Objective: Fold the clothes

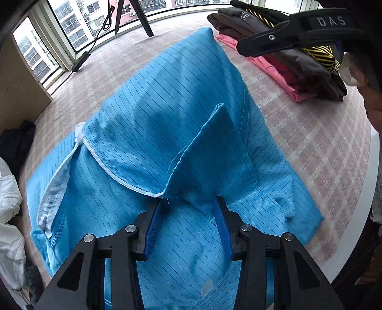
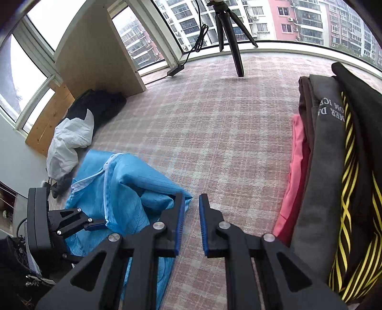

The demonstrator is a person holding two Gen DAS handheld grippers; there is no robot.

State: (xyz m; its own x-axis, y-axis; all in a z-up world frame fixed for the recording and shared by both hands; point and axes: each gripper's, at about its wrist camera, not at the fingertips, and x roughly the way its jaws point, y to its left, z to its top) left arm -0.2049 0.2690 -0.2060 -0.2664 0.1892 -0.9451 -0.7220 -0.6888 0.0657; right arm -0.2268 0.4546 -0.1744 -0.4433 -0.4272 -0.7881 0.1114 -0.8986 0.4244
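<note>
On the pink plaid surface (image 2: pixel 214 133) we see the blue pinstriped garment (image 1: pixel 167 133) lying partly folded, its white zipper (image 1: pixel 105 164) running along the open front edge and a triangular collar flap (image 1: pixel 205 143) standing up near the middle. Our left gripper (image 1: pixel 189 205) hovers over the garment's near part with its blue-padded fingers (image 1: pixel 152 229) set wide apart, cloth showing between them; we cannot tell whether the pads touch the fabric.

To the right of the blue garment, our right gripper (image 2: pixel 192 202) sits with its fingers narrowly parted and holding nothing, the left finger tip just beside the garment's edge and bare plaid showing in the gap. Farther right of the garment lies a stack of folded clothes (image 2: pixel 329 171): pink at the bottom, then dark red, brown, grey and a black piece with yellow stripes on top.

On the garment's left, a crumpled white and dark pile (image 2: pixel 71 133) rests against a wooden panel (image 2: pixel 95 59). Beyond the garment, a black tripod (image 2: pixel 229 31) stands before the curved windows (image 2: pixel 298 21).
</note>
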